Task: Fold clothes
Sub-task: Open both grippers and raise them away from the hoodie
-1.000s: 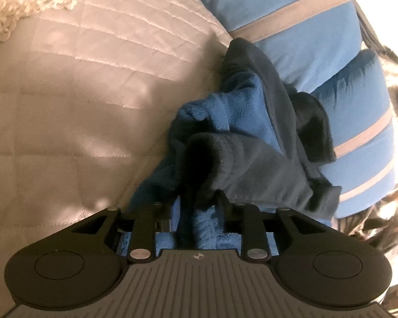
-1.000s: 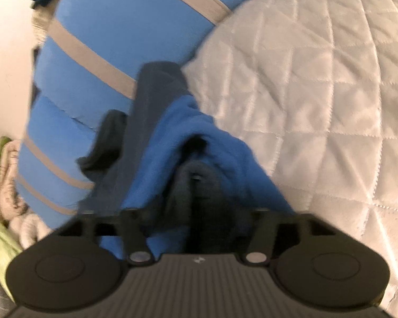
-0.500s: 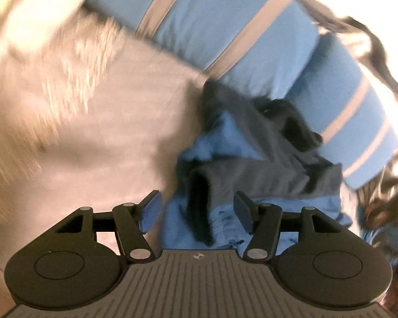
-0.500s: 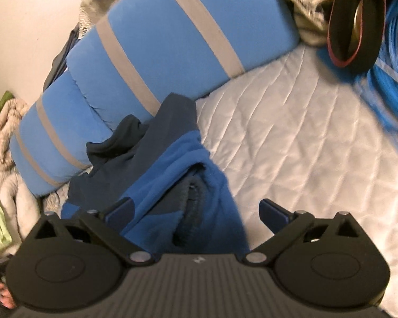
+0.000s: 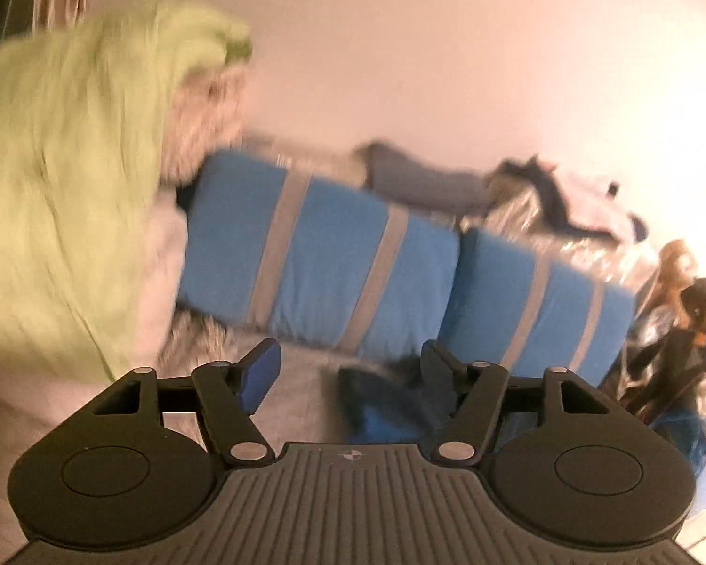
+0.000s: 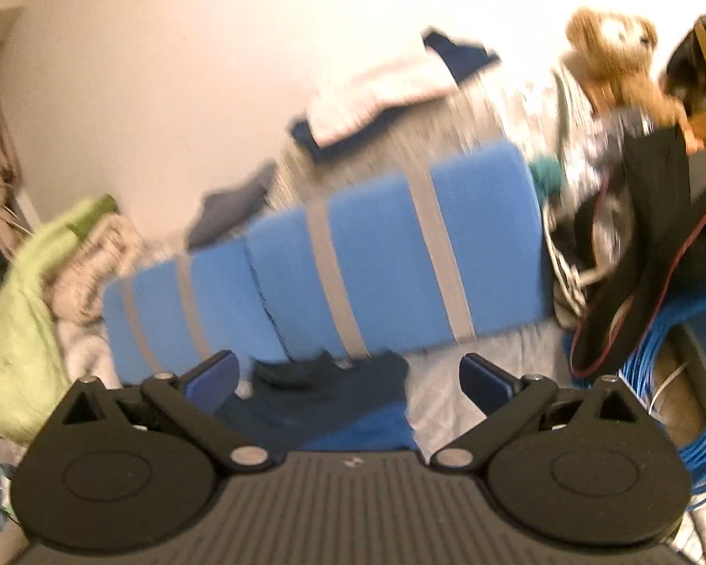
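Observation:
A blue and dark navy fleece garment (image 6: 334, 405) lies bunched on the quilted bed below both grippers, against the blue pillows. In the left wrist view only its top (image 5: 381, 405) shows, blurred, low between the fingers. My left gripper (image 5: 348, 367) hangs well above it with its jaws opening and nothing pressed between them. My right gripper (image 6: 348, 376) is also raised, its jaws spread wide and empty, with the garment far beneath.
Two blue pillows with grey stripes (image 5: 320, 263) (image 6: 381, 254) lean along the wall. A light green blanket (image 5: 56, 179) is piled at the left. A teddy bear (image 6: 616, 56), dark bags and a coil of blue cable (image 6: 682, 376) crowd the right. Folded clothes (image 6: 376, 94) sit behind the pillows.
Both grippers let go of the fleece garment, opened and rose quickly away from the bed. The views tilted up from the quilt to the pillows and the wall.

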`<act>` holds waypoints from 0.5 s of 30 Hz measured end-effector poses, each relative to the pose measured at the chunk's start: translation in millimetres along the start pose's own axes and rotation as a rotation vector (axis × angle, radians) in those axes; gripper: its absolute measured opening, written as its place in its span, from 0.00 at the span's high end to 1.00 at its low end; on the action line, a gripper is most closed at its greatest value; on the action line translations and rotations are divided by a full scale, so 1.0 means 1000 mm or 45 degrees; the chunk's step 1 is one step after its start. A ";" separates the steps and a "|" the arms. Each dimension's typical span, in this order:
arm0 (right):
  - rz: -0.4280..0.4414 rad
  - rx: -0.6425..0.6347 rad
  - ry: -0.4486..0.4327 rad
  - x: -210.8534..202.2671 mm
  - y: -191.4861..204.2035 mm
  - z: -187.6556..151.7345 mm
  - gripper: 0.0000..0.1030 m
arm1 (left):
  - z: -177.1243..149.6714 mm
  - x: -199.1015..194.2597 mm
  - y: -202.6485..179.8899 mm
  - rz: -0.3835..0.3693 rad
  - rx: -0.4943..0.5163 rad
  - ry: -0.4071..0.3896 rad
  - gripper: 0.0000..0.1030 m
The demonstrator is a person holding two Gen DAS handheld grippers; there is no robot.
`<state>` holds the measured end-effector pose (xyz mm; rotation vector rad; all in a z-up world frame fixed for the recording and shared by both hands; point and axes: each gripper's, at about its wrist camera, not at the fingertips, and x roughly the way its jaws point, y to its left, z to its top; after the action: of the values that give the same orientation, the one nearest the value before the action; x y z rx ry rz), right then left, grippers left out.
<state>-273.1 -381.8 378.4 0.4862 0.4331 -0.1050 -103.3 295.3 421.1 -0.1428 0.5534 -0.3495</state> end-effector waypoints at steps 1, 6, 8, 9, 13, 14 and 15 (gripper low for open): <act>0.019 -0.005 -0.006 -0.014 0.006 0.007 0.00 | 0.007 -0.014 -0.002 -0.008 0.013 -0.010 0.34; 0.048 -0.096 0.024 -0.063 0.029 0.017 0.00 | 0.012 -0.060 -0.010 -0.046 0.075 0.029 0.29; 0.047 -0.138 0.058 -0.069 0.028 0.006 0.00 | -0.006 -0.059 -0.011 -0.037 0.102 0.091 0.26; 0.045 -0.150 0.075 -0.068 0.024 -0.003 0.00 | -0.017 -0.053 -0.008 -0.028 0.118 0.125 0.26; 0.015 -0.137 0.133 -0.052 -0.006 -0.053 0.00 | -0.080 -0.013 0.004 -0.013 0.148 0.211 0.26; 0.003 -0.136 0.143 -0.045 -0.015 -0.068 0.00 | -0.098 -0.001 0.008 -0.018 0.153 0.225 0.26; -0.003 -0.136 0.155 -0.036 -0.023 -0.083 0.00 | -0.116 0.011 0.012 -0.035 0.158 0.232 0.26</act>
<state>-341.9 -363.1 317.4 0.3884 0.5553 -0.0548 -153.5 297.7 315.4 0.0010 0.7083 -0.4253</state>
